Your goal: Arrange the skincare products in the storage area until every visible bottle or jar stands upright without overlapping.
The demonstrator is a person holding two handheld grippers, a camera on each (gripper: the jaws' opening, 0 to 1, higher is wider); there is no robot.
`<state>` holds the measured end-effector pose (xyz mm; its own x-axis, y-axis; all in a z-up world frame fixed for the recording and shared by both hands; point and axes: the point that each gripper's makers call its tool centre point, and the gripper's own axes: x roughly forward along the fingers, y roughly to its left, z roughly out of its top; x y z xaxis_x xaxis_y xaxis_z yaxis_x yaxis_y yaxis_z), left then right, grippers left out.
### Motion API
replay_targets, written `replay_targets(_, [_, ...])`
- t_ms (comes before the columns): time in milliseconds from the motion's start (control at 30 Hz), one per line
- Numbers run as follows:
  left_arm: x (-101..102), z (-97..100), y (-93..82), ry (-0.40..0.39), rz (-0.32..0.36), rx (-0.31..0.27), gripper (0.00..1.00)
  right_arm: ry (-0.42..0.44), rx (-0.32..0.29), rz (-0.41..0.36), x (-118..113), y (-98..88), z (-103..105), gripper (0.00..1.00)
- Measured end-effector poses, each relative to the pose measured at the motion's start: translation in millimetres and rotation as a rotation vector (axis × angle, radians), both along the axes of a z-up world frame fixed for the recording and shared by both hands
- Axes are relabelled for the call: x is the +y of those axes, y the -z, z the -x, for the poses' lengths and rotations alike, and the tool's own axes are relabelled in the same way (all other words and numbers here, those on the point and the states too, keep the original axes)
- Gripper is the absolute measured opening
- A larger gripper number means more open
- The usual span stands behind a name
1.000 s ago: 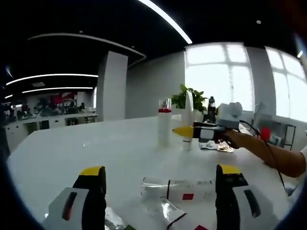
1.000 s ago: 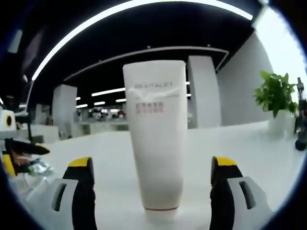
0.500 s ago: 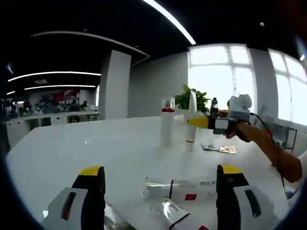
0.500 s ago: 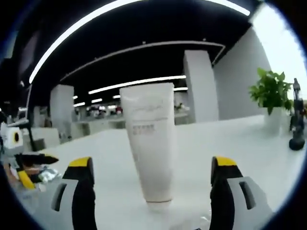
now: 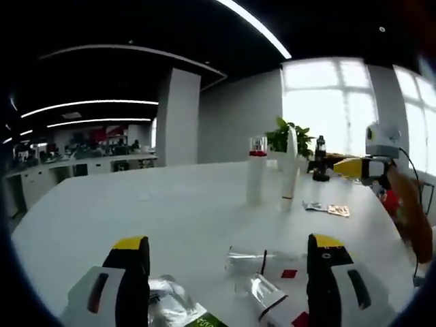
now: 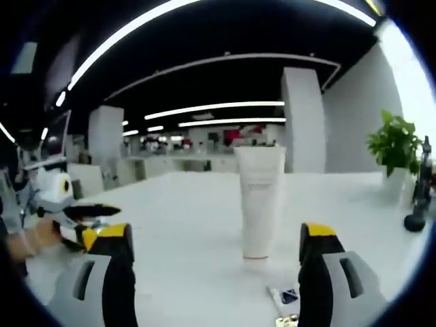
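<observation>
Between the jaws of the left gripper [image 5: 227,283], low on the white table [image 5: 136,211], some products lie flat. Going left to right, there is a crinkly clear packet [image 5: 170,306] by the left jaw, then a clear lying tube [image 5: 262,261] and a second lying bottle [image 5: 269,306] by the right jaw. So I count three things down here that are not standing — these are the work left to do. The left gripper is wide open and holds nothing.

Far ahead of it stand two products: a tall bottle with a red band [image 5: 256,170] and a white tube [image 5: 290,163] just beside it, both upright. That part looks done.

In the right gripper view, the left gripper shows off to the left side. Ahead, between the jaws of the right gripper [image 6: 214,276], stands the white tube [image 6: 259,201], upright and apart from the jaws. Small sachets [image 6: 286,300] lie near the right jaw. The right gripper is wide open too — nothing in it.
</observation>
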<state>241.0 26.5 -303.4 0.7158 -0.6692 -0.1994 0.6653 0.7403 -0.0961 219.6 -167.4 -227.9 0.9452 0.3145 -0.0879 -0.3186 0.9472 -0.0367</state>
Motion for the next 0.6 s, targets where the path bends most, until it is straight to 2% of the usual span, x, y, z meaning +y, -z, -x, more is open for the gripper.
replay_targets(67, [4.1, -3.9, -0.8, -0.023, 0.006, 0.004, 0.99, -0.044, 0.019, -0.003, 17.8, -5.5, 12.3, 1.00])
replay_targets(167, [10.0, -5.2, -2.3, -0.049, 0.013, -0.002, 0.98, -0.096, 0.030, 0.010, 35.2, -9.3, 17.5, 1.00])
replay_targets(200, [14.8, -8.1, -4.1, -0.076, 0.017, -0.009, 0.98, -0.112, 0.055, 0.021, 43.2, -7.4, 17.9, 1.00])
replay_targets(267, [25.9, -12.7, -7.7, -0.137, -0.007, -0.038, 0.98, -0.136, 0.107, 0.037, 57.0, -1.4, 15.3, 1.00])
replay_targets(300, [32.7, -14.7, -8.4, -0.175, -0.021, -0.044, 0.98, -0.146, 0.155, 0.050, 63.5, 5.4, 13.8, 0.99])
replay_targets(333, [34.7, -15.2, -8.9, -0.186, -0.024, -0.048, 0.98, -0.155, 0.165, 0.057, 66.2, 7.2, 13.3, 0.98])
replay_targets(367, [44.7, -18.5, -11.7, -0.240, -0.041, -0.069, 0.98, -0.163, 0.197, 0.067, 74.9, 12.2, 9.1, 0.97])
replay_targets(500, [63.9, -23.7, -15.1, -0.340, -0.062, -0.092, 0.98, -0.208, 0.265, 0.087, 97.8, 22.5, 1.6, 0.92])
replay_targets(567, [71.8, -27.2, -14.4, -0.373, -0.072, -0.087, 0.97, -0.213, 0.276, 0.094, 104.5, 24.5, -1.9, 0.88])
replay_targets(600, [79.6, -29.0, -12.5, -0.408, -0.082, -0.072, 0.97, -0.210, 0.317, 0.121, 112.6, 30.1, -8.4, 0.85])
